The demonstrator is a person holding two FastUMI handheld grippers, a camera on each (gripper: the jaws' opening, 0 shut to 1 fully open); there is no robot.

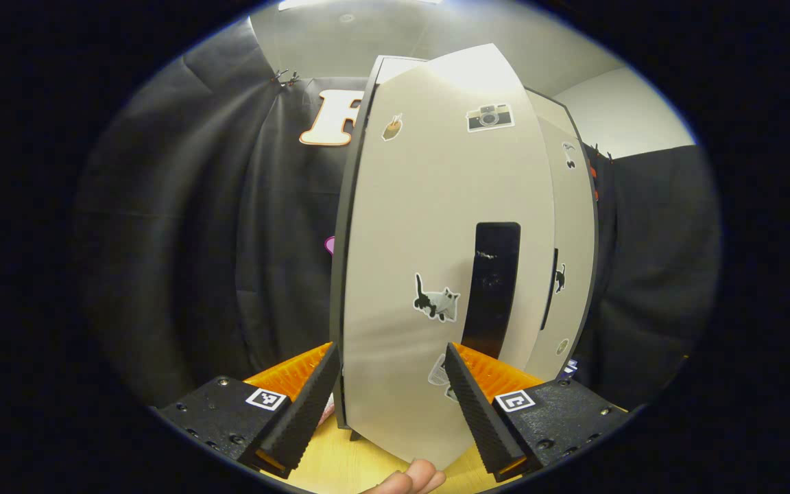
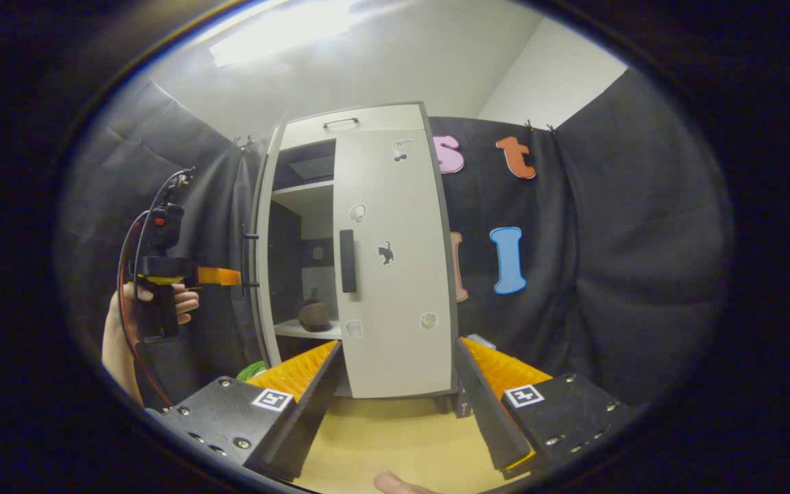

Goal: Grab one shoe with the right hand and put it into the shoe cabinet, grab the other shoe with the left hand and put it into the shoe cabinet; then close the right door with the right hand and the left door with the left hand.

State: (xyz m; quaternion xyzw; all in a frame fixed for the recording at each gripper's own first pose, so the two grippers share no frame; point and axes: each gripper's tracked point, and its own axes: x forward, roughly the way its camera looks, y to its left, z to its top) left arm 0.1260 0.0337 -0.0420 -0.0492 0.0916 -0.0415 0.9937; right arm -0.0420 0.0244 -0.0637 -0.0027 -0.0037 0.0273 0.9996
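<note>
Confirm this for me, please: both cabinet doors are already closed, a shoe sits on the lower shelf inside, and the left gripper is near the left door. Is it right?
Not quite. Only the right door is closed; the left door is open, as the right gripper view shows, with the shelves visible behind it. The rest holds: a shoe sits on the lower shelf, and the left gripper is beside the left door.

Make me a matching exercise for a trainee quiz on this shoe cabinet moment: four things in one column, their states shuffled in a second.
Things
1. right door
2. left door
3. shoe
4. right gripper

States
A. on a shelf inside the cabinet
B. jaws open, holding nothing
C. closed
D. partly open, left gripper beside it

Pairs: 1-C, 2-D, 3-A, 4-B
</note>
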